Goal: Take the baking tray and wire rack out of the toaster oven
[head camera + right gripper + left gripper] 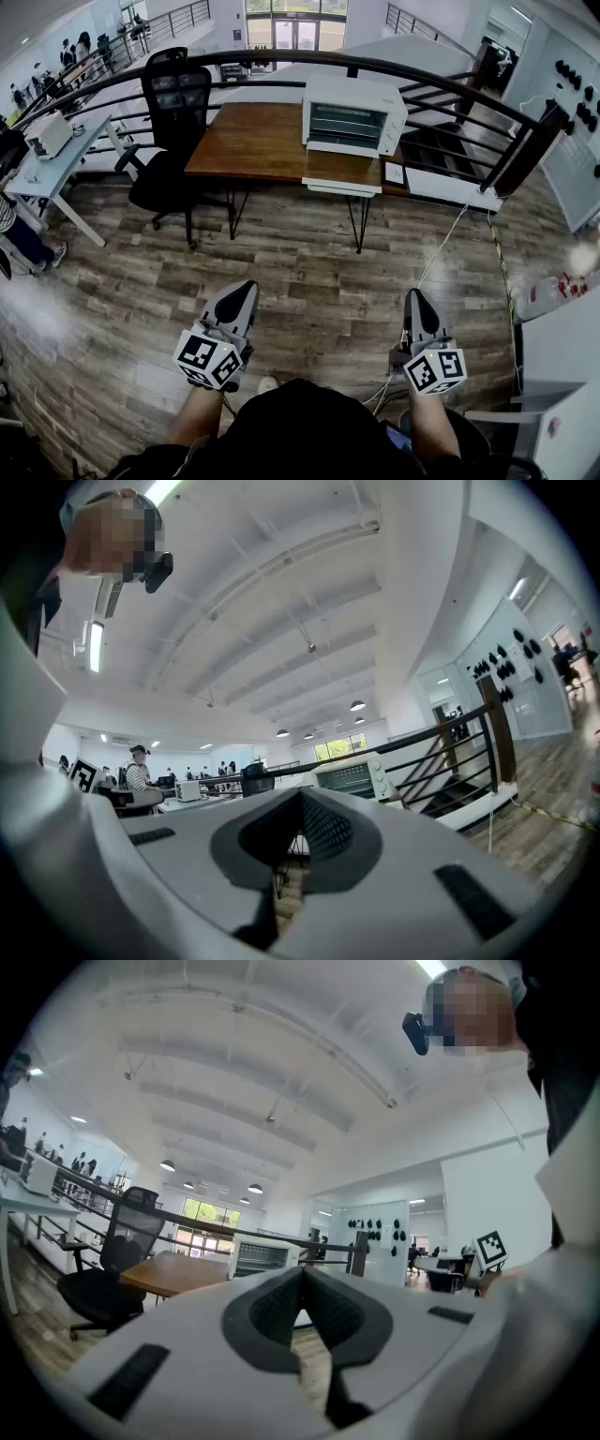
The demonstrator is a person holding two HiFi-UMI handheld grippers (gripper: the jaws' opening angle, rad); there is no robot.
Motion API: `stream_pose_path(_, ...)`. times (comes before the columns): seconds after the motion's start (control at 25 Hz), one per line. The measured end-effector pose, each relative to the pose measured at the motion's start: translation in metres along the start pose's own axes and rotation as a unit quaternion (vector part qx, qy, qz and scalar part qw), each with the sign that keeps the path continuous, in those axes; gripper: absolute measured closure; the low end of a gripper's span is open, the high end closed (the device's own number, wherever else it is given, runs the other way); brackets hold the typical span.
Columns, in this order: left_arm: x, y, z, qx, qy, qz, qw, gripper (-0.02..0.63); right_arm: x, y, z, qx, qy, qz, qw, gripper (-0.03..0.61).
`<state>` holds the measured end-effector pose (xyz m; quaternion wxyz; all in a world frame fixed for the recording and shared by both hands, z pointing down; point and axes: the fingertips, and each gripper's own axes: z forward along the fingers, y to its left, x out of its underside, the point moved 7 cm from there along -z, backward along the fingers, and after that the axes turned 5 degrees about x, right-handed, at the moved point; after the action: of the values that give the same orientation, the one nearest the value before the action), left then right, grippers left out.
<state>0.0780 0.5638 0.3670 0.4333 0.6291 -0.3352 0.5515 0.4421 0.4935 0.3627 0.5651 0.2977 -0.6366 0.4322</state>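
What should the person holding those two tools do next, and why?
Probably step forward toward the wooden table. The toaster oven stands on it across a stretch of floor, well out of reach of the left gripper and right gripper, which are both shut and hold nothing.

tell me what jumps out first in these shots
The white toaster oven stands on the wooden table, top centre of the head view. Nearer, the left gripper and right gripper hang over the floor, jaws shut and empty, far from the oven. A black office chair sits left of the table.
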Motion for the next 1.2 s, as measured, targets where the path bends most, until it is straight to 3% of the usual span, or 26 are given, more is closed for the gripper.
stream_pose_path(0.68,0.02,-0.046,0.015,-0.02,0.01,-0.032,0.9992,0.6,0.002,-0.035,-0.026,0.001,0.002,0.009,1.0,0.579)
stream_pose_path(0.76,0.025,-0.055,0.022,-0.017,0.014,-0.035,0.9991,0.598,0.0,-0.036,-0.032,-0.002,-0.002,0.015,1.0,0.496)
stream_pose_path(0.96,0.025,-0.077,0.042,-0.003,0.023,-0.01,0.9997,0.591,-0.008,-0.04,-0.049,-0.011,-0.019,0.013,1.0,0.424)
stream_pose_path(1.08,0.023,-0.088,0.049,-0.01,0.025,-0.005,0.9996,0.472,-0.017,-0.047,-0.058,-0.01,-0.025,-0.004,1.0,0.39)
stream_pose_path(1.2,0.022,-0.088,0.057,-0.026,0.027,-0.001,0.9993,0.428,-0.023,-0.058,-0.053,-0.003,-0.031,-0.013,0.999,0.367)
